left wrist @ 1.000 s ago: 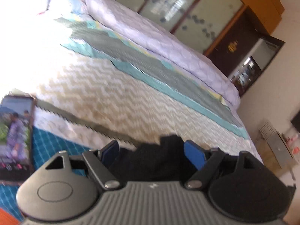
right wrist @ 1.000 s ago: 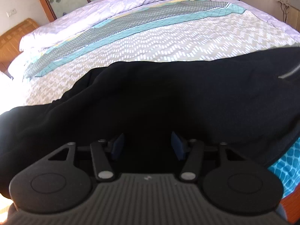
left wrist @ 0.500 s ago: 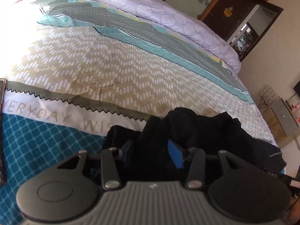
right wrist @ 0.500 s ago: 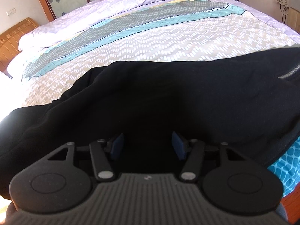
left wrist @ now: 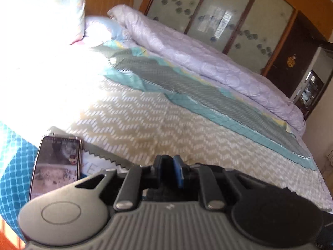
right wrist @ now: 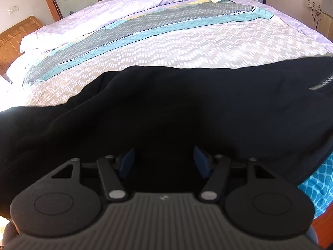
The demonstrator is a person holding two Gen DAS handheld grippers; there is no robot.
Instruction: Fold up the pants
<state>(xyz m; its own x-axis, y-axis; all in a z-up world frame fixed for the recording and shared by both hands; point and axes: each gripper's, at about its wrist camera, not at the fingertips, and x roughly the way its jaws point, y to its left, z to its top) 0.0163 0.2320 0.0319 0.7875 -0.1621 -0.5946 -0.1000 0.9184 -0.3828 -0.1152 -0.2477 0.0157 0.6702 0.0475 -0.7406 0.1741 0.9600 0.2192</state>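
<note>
Black pants (right wrist: 166, 112) lie spread across the near part of the bed, a silver zip (right wrist: 321, 82) at their right end. My right gripper (right wrist: 164, 162) is open, its blue pads to either side of the dark cloth at the near edge. In the left wrist view my left gripper (left wrist: 169, 169) is shut, with a thin bit of black cloth (left wrist: 166, 164) pinched between its blue pads. Most of the pants are hidden below the gripper body in that view.
A phone (left wrist: 56, 164) with a lit screen lies on the bedspread (left wrist: 166, 120) left of my left gripper. A rolled lilac quilt (left wrist: 208, 62) runs along the far side. A wardrobe (left wrist: 229, 16) stands behind the bed. A cabinet (right wrist: 326, 10) stands at right.
My left gripper has closed on the black cloth and swung back left, so the phone shows again. The right gripper has stayed open over the pants.
</note>
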